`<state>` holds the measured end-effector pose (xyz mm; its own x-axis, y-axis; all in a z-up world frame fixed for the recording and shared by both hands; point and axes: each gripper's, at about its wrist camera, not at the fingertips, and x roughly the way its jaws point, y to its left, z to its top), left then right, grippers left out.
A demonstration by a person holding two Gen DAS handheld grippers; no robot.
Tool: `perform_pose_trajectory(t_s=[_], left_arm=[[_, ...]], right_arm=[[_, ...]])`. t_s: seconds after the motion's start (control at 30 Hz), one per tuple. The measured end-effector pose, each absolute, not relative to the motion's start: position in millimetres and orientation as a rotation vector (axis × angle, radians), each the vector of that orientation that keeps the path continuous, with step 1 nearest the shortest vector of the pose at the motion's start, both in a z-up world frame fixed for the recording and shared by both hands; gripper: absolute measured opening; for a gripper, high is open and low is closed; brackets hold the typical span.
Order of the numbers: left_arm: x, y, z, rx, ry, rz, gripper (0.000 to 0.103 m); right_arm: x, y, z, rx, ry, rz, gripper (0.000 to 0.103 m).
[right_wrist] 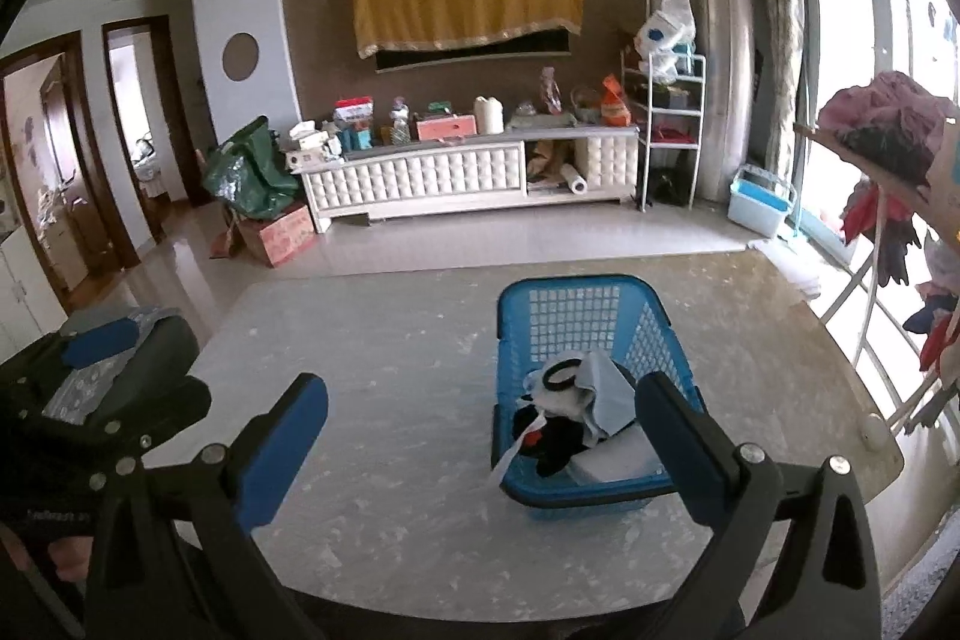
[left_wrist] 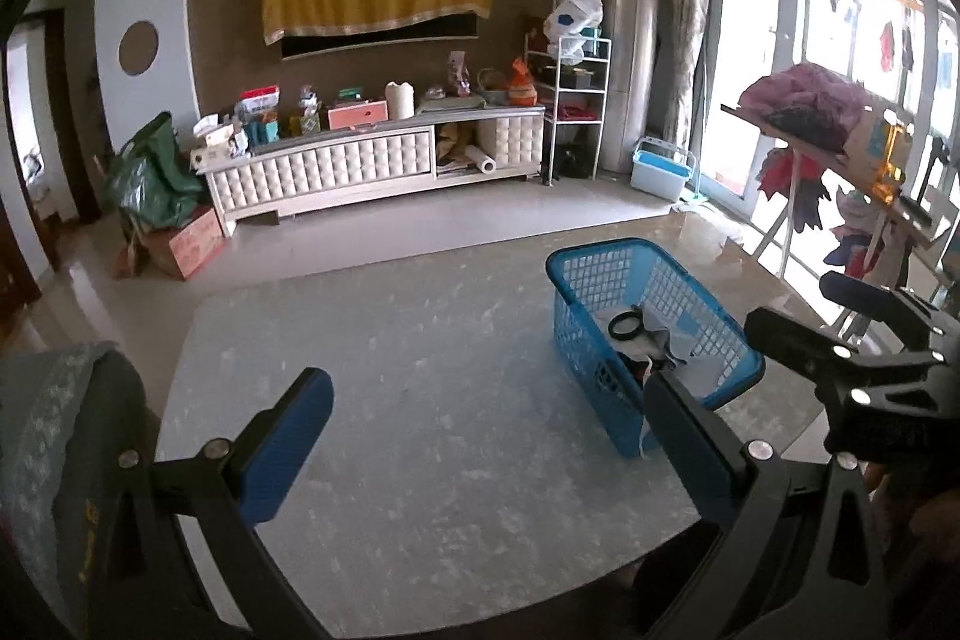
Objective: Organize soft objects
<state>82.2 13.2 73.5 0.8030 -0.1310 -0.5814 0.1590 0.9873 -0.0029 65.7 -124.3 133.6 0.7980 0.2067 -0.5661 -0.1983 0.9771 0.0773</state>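
Nearest our lens, the right gripper has its blue pads spread wide, nothing between them, angled down at the marble table. Our left gripper is likewise spread and empty. We see the blue basket on the table, holding soft items: black, white and pale blue cloth. We can read no writing.

basket contents jumbled, unclear | TV-unit clutter too small
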Motion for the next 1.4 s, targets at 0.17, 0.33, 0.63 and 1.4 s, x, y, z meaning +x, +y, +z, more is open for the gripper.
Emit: perform_pose_trajectory(t_s=[0.17, 0.33, 0.63, 1.4], left_arm=[[68, 22, 73, 0.022, 0.612, -0.149, 0.103], [61, 24, 74, 0.011, 0.607, -0.155, 0.103], [52, 26, 76, 0.014, 0.593, -0.159, 0.103], [40, 28, 84, 0.009, 0.579, -0.163, 0.103]], right_arm=[[58, -117, 131, -0.027, 0.600, 0.232, 0.103], [56, -112, 131, -0.043, 0.596, 0.233, 0.103], [47, -116, 131, -0.037, 0.597, 0.243, 0.103], [38, -111, 134, -0.031, 0.588, 0.250, 0.103]])
